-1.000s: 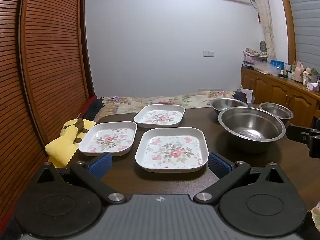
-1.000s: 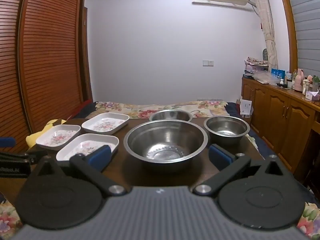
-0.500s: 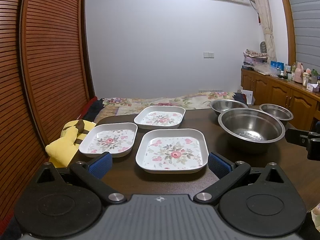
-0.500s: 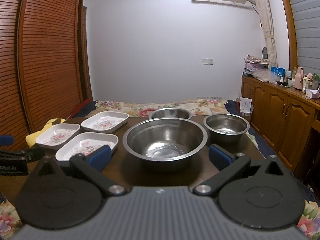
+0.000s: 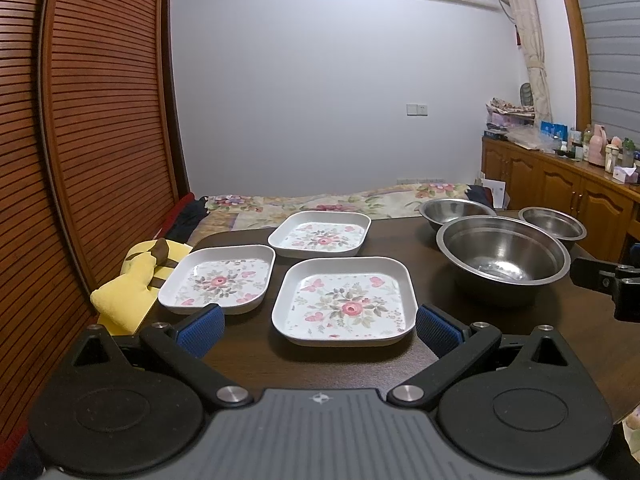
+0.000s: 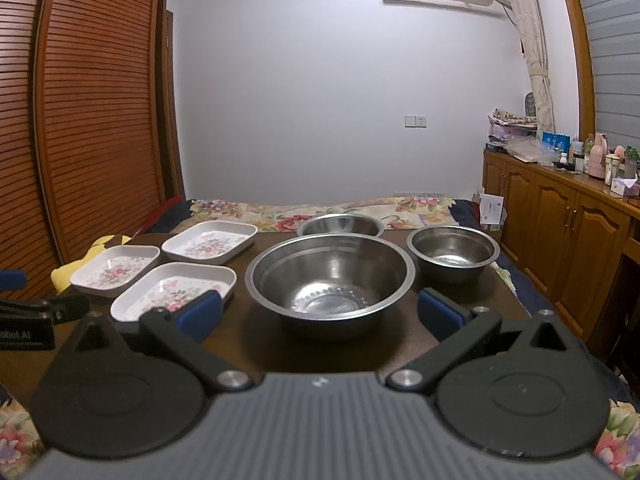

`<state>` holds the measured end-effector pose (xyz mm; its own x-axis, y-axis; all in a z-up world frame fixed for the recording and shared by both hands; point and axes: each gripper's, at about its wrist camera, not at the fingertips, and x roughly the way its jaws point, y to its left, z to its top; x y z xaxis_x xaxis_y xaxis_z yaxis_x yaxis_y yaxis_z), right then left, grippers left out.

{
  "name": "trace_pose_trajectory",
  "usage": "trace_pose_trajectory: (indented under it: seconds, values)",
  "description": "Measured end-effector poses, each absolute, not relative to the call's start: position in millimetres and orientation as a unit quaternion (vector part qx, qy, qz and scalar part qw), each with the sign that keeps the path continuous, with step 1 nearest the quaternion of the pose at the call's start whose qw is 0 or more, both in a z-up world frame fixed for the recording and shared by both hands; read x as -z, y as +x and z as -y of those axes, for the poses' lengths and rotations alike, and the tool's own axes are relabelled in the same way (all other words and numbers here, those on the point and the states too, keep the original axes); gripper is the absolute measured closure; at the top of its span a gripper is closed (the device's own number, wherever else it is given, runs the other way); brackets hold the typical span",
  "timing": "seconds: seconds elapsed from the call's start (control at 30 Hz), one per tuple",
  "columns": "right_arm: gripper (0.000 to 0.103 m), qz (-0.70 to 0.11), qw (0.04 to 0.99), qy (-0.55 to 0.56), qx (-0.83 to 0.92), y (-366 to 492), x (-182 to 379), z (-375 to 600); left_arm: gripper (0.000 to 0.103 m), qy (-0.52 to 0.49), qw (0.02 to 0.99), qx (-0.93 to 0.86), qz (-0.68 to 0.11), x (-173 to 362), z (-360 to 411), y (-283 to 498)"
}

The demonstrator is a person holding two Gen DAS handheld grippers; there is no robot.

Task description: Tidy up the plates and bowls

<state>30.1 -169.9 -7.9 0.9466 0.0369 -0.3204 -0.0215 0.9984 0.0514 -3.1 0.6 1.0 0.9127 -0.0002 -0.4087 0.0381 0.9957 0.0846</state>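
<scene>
Dark wooden table (image 5: 460, 344) carries six items, none stacked. Three white square floral plates sit in a cluster on the left half: the nearest plate (image 5: 345, 301), a second plate (image 5: 218, 279) just beside it to the left, and a third plate (image 5: 320, 234) behind them, all lying flat and apart from one another. Three steel bowls occupy the right half — the large bowl (image 6: 330, 276) in front, a medium bowl (image 6: 340, 225) behind it at the far edge, and a small bowl (image 6: 453, 251) to its right.

Left gripper (image 5: 318, 326) hovers low before the nearest plate, its blue-padded jaws spread wide and holding nothing; the plate lies ahead of the gap, untouched. Right gripper (image 6: 320, 314) is likewise spread wide and empty — the large bowl sits ahead, between its pads, with no contact seen.

A yellow plush toy (image 5: 136, 280) lies off the table's left edge.
</scene>
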Motion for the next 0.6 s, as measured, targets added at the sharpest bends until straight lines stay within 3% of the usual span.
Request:
trace_pose_trajectory:
  seconds: [0.6]
  values:
    - [0.000,-0.163,0.986,0.023,-0.014,29.3,6.7,169.8,0.000,0.046,0.978,0.012,-0.204,-5.0,-1.1,-4.2]
